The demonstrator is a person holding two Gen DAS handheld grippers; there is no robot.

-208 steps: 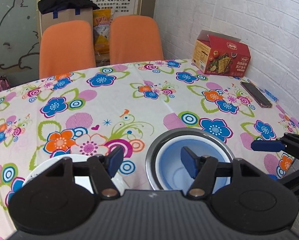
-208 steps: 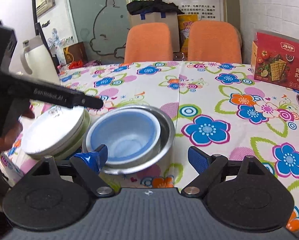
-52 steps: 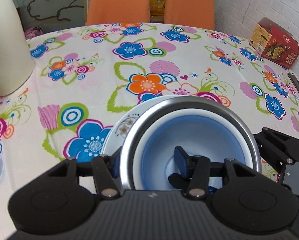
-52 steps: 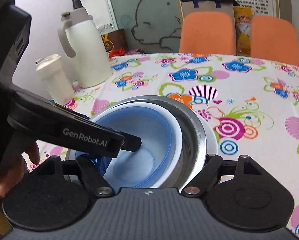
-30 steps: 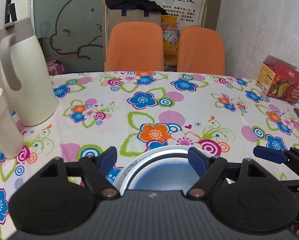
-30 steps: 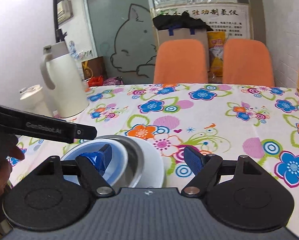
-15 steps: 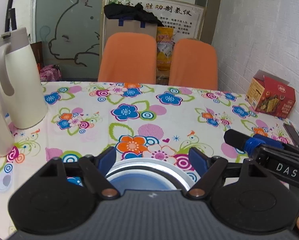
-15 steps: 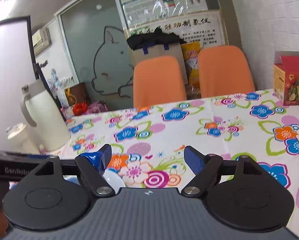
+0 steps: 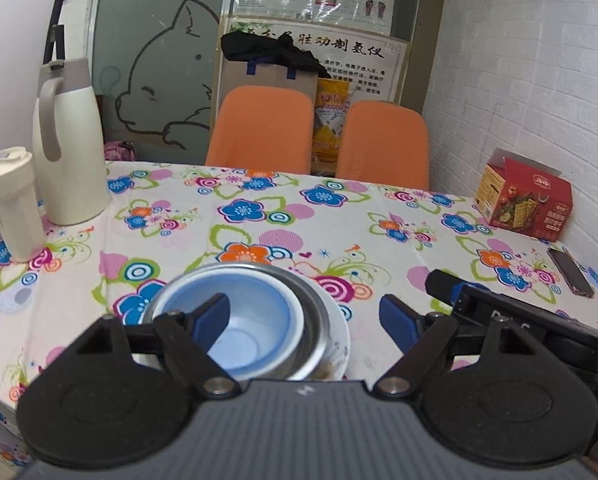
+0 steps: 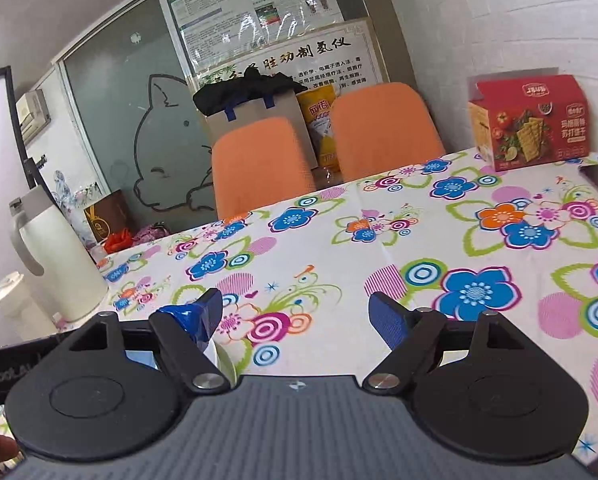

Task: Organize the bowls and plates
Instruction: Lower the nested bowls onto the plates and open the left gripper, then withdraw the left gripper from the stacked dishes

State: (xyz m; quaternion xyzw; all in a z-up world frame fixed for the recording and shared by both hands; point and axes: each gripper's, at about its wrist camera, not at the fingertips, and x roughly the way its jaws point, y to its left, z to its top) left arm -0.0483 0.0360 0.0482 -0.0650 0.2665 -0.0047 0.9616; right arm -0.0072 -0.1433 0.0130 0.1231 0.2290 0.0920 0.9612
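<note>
In the left wrist view a blue bowl (image 9: pixel 251 320) sits nested in a steel bowl (image 9: pixel 315 320), which rests on a white plate (image 9: pixel 339 344) near the table's front edge. My left gripper (image 9: pixel 305 318) is open and empty, raised above and behind the stack, its left pad over the blue bowl. My right gripper (image 10: pixel 295 316) is open and empty, held above the tablecloth to the right of the stack. Only a sliver of the stack (image 10: pixel 219 354) shows in the right wrist view. The right gripper's body (image 9: pixel 499 312) shows at right in the left wrist view.
A white thermos jug (image 9: pixel 69 148) and a white tumbler (image 9: pixel 11 204) stand at the table's left. A red cracker box (image 9: pixel 523 200) and a phone (image 9: pixel 571 272) lie at right. Two orange chairs (image 9: pixel 259 132) stand behind the flowered tablecloth (image 9: pixel 259 220).
Both grippers let go of the bowls set on the plate, opened and pulled back and up. In the last half second the left view tilted down onto the stack; the right swung rightward.
</note>
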